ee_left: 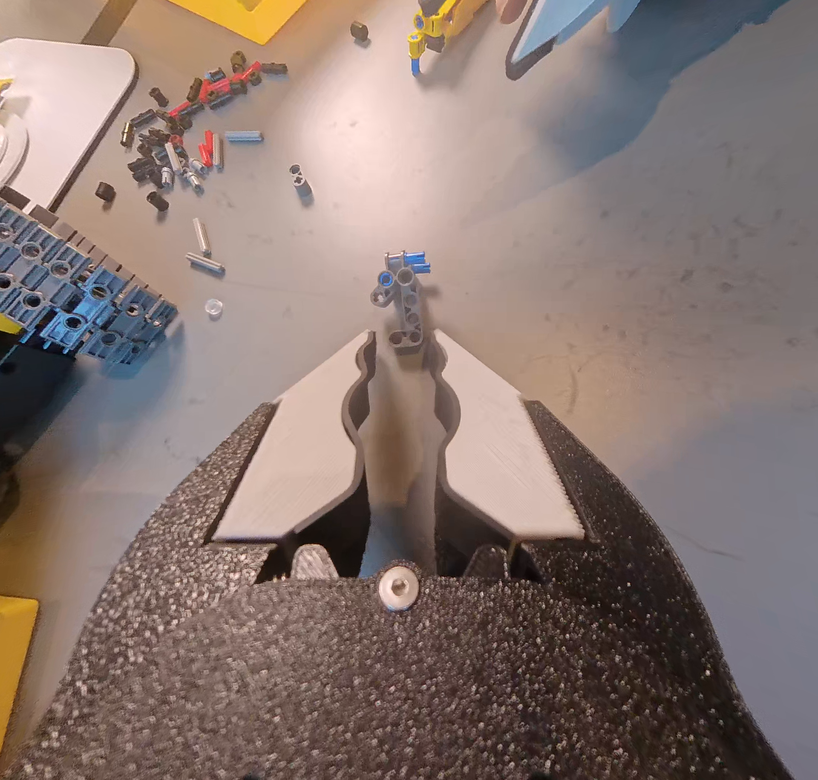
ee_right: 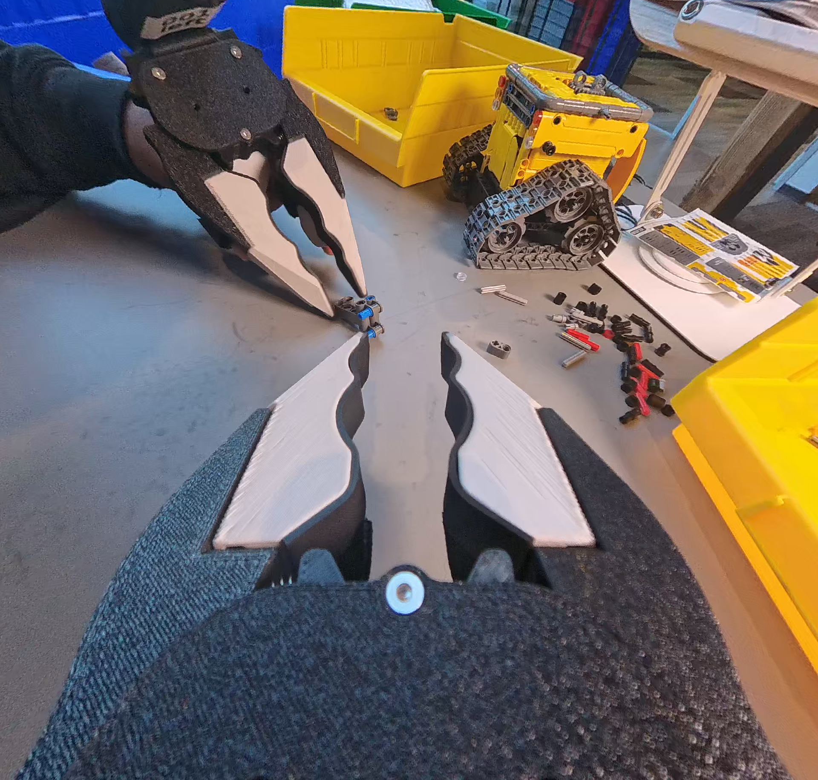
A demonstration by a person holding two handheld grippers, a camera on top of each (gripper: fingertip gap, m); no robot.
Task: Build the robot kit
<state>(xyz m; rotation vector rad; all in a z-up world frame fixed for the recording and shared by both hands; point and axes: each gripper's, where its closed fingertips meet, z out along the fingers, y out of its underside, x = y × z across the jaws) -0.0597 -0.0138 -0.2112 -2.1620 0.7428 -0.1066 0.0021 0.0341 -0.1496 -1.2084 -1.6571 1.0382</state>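
Jaws apart on both grippers, flanking a grey beam assembly (ee_left: 403, 302); scuffed grey table (ee_right: 133, 360).

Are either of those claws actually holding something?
Neither grips anything. The left gripper stands open around the grey-and-blue piece's near end; the right gripper is open, empty.

The left gripper (ee_left: 403, 338) has its grey fingers (ee_left: 310, 440) parted, and a small dark grey plastic beam assembly with blue pins (ee_left: 405, 298) lies on the grey table (ee_left: 575, 316) just at the fingertips (contact is unclear). Loose black and red plastic connector pieces (ee_left: 190, 125) lie well apart, upper left.
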